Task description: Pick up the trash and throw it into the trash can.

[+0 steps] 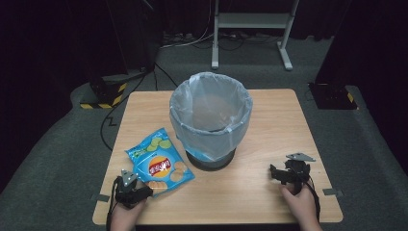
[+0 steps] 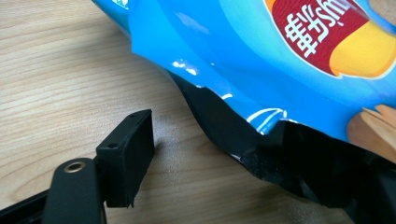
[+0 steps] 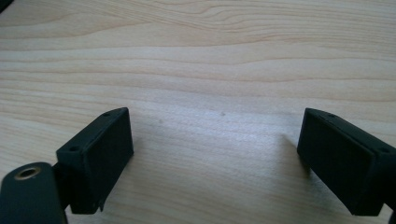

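A blue chip bag lies flat on the wooden table, front left of a bin. My left gripper rests at the bag's near corner, held by a hand. In the left gripper view the bag hangs over the right jaw, and the left jaw stands apart on bare wood; the left gripper is open. My right gripper sits at the front right, held low over the wood. It is open with nothing between its jaws.
A round bin lined with a pale translucent bag stands at the table's middle on a dark base. Grey carpet surrounds the table. A white metal frame and dark stands are on the floor behind it.
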`<state>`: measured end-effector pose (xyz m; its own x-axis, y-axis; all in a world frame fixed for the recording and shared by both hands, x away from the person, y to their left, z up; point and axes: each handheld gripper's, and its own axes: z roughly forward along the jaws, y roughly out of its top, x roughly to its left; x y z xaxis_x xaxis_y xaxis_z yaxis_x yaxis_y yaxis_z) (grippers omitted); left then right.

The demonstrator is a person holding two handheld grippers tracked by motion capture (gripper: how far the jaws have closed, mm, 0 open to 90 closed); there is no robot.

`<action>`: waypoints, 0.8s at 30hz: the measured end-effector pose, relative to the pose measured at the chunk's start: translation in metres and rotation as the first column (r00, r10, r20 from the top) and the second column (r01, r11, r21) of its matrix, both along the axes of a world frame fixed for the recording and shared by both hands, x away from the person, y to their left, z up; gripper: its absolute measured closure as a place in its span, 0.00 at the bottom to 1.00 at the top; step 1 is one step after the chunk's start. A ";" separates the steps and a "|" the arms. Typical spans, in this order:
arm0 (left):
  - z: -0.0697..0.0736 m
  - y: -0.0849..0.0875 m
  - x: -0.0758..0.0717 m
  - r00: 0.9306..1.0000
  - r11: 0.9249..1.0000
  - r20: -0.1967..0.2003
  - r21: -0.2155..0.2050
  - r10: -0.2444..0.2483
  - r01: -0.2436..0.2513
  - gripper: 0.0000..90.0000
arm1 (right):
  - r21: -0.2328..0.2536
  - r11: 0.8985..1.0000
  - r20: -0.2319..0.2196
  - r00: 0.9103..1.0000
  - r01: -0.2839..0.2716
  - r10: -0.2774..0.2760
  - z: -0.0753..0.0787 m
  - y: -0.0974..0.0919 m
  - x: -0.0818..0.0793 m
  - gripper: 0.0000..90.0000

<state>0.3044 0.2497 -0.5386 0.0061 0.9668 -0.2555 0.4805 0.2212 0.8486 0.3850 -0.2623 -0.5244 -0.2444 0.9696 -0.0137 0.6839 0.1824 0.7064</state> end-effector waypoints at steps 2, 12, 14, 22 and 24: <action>0.000 0.000 0.000 1.000 1.000 0.004 -0.005 0.000 0.000 0.29 | -0.002 0.999 -0.001 0.999 -0.047 0.047 0.000 0.000 -0.007 0.11; 0.001 0.002 -0.006 1.000 1.000 0.029 -0.021 -0.012 0.012 0.37 | -0.007 0.994 -0.002 0.994 -0.113 0.113 0.000 0.004 -0.011 0.11; 0.001 0.003 -0.009 0.999 1.000 0.030 -0.012 -0.021 0.021 0.40 | -0.005 0.994 -0.003 0.994 -0.110 0.110 0.000 0.004 -0.011 0.11; 0.014 0.016 -0.031 0.997 1.000 0.071 -0.010 -0.014 0.014 0.52 | -0.009 0.994 -0.003 0.994 -0.106 0.106 0.000 0.005 -0.011 0.12; 0.022 0.020 -0.034 0.995 0.999 0.099 -0.034 0.012 -0.009 0.57 | -0.007 0.994 -0.001 0.994 -0.107 0.107 0.000 0.005 -0.011 0.13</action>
<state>0.2700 0.2701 -0.5167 0.0233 0.9578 -0.2865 0.3917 0.2549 0.8841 0.3739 -0.2569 -0.5241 -0.3467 0.9378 -0.0200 0.6605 0.2592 0.7047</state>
